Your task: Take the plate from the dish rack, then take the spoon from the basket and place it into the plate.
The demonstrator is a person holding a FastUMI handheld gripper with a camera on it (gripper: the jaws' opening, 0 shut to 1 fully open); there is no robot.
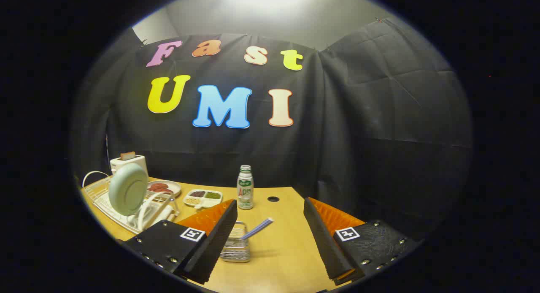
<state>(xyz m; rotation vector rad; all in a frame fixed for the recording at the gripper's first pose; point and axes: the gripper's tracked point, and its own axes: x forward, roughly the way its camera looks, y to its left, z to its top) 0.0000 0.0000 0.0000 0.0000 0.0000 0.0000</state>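
Wooden table (287,250): tan top, its far edge meeting the black cloth wall, with a small dark round hole (273,199) near that edge; bare surface lies between and ahead of the fingers. Gripper (270,242): two black fingers with orange backing, spread wide, holding nothing. White wire dish rack (101,196): stands at the table's left end, left of the left finger; holds one pale green plate (128,189) upright on its rim. White toaster (128,162): behind the rack against the wall, a slice of bread standing out of its top. Round dish (163,187): just right of the plate, holding dark red pieces. Divided tray (203,197): right of that dish, compartments with brown, green and yellowish contents. Bottle (245,187): white, green cap, upright, beyond the fingers. Small wire basket (236,242): just beside the left finger's inner face, partly hidden by it; the spoon (257,229) leans out of it, its blue-checked handle pointing up and right.
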